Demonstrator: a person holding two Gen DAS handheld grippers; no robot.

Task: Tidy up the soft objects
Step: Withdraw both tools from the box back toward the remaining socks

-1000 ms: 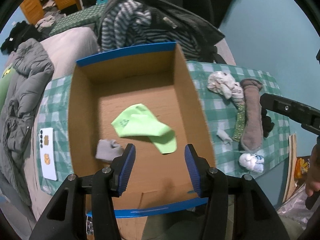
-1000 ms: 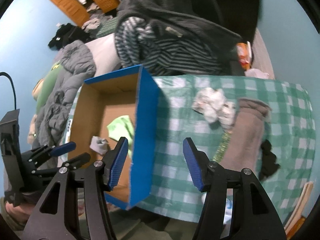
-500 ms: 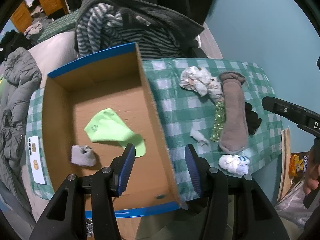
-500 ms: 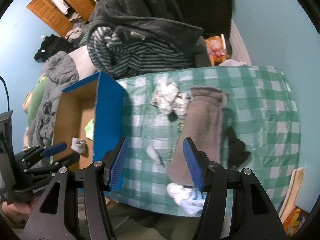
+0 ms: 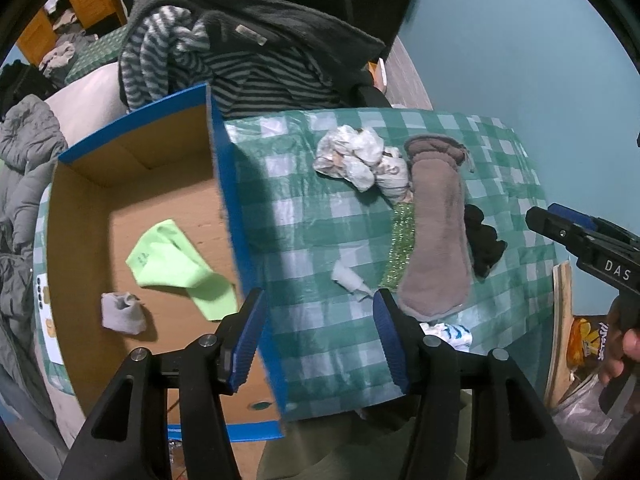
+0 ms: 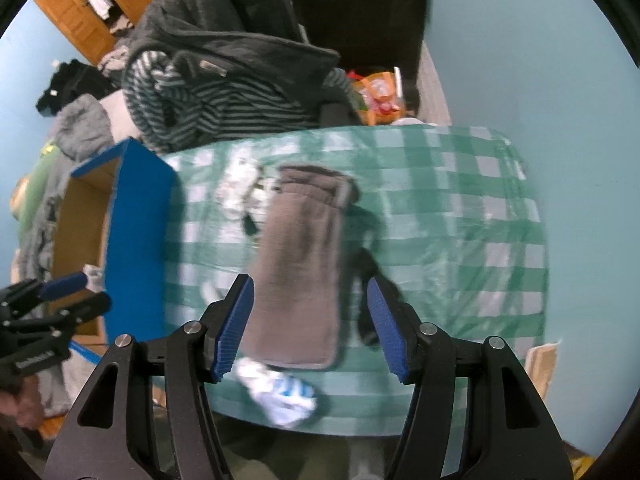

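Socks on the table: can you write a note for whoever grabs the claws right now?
Left claw: empty, jaws opening, above the box's blue wall.
Right claw: open, empty, above the long brown sock.
Done: green sock and small grey sock lie in the cardboard box.
Left on the checked tablecloth: brown sock, white bundle, glittery green sock, black sock, white-and-blue sock.

Both grippers, left gripper (image 5: 320,336) and right gripper (image 6: 310,326), show black angular frames with silver screws and ribbed blue pads (image 5: 390,340), and white "DAS" lettering marks the right one's black side beside the hand (image 5: 624,354).
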